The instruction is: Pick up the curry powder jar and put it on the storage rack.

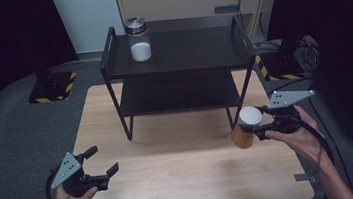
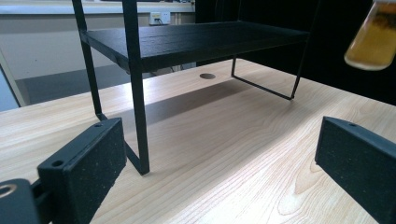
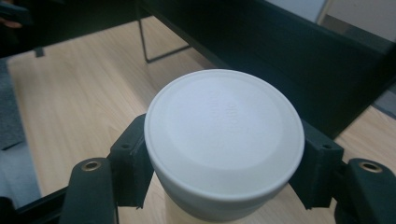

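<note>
The right gripper (image 1: 257, 126), at the lower right of the high view, has its two jaws closed on one jar with a white lid (image 1: 246, 127). They press just under the lid on either side, as the right gripper view shows, where the lid (image 3: 224, 133) sits in the middle of the frame. The jar is amber below the lid and hangs tilted above the table (image 1: 183, 179), its base clear of the wood; in the left gripper view its bottom (image 2: 373, 39) shows at the upper right, in the air.

The left gripper (image 1: 105, 160), at the lower left of the high view, has its two jaws spread wide with nothing between them. It hovers low over the table's near left part.

Behind both, at the middle of the high view, stands one black rack (image 1: 177, 54) with two shelves, an upper and a lower. Its right front leg is just beside the held jar. On the upper shelf, toward its left end, stands a second jar (image 1: 138, 39), clear glass with a metal lid and white contents filling its lower part. That makes two jars, well apart from each other. In the left gripper view one round hole (image 2: 207, 75) shows in the table under the rack.
</note>
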Motion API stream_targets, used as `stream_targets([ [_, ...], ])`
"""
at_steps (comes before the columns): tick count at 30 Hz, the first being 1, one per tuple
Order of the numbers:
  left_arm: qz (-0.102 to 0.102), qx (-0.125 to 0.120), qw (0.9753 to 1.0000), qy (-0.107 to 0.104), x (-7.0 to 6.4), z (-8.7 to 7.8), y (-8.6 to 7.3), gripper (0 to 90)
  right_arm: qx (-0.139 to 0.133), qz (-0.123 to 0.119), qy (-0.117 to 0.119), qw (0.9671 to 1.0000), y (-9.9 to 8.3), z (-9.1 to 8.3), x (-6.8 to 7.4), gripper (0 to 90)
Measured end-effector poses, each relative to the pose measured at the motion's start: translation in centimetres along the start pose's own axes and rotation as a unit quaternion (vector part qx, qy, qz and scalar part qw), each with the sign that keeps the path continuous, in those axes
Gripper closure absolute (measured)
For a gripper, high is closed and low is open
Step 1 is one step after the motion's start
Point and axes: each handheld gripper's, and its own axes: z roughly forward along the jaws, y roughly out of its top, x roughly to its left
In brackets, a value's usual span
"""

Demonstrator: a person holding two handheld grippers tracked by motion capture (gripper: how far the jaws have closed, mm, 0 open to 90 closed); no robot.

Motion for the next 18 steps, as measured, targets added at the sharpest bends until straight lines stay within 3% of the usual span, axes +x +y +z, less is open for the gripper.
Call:
stream_targets([
  [18,-0.002,0.003,1.0,0.001,0.1,0.0,0.0,0.8,-0.003,-0.04,0.064,0.9971,9.5,-1.1,-2.1,33.9],
])
